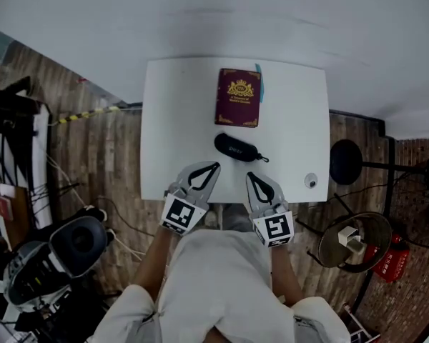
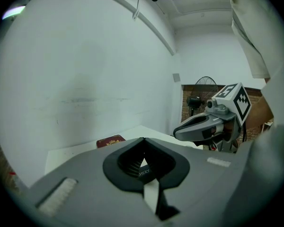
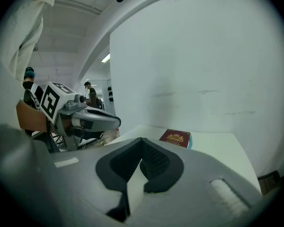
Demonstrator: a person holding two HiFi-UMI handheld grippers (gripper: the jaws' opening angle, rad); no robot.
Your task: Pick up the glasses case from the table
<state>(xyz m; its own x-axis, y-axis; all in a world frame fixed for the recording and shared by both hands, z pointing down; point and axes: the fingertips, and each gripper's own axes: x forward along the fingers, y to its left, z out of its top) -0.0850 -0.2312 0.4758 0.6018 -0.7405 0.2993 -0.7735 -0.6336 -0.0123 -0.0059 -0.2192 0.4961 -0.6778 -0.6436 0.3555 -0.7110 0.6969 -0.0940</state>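
Observation:
The black glasses case (image 1: 236, 148) lies across the middle of the white table (image 1: 171, 120), just in front of a maroon booklet (image 1: 237, 97). My left gripper (image 1: 215, 165) hangs over the table's near edge, shut and holding nothing, its tip a little short of the case's left end. My right gripper (image 1: 248, 174) is beside it, also shut and holding nothing, just short of the case's right end. In the left gripper view the closed left gripper (image 2: 143, 139) shows a sliver of the case (image 2: 145, 172) through its hollow. In the right gripper view the right gripper (image 3: 142, 139) hides the case.
A small round object (image 1: 311, 181) sits near the table's right front corner. A black stool (image 1: 345, 161), a fan (image 1: 350, 240) and a red extinguisher (image 1: 390, 263) stand on the floor at the right. Dark equipment (image 1: 79, 241) and cables lie at the left. A white wall runs behind the table.

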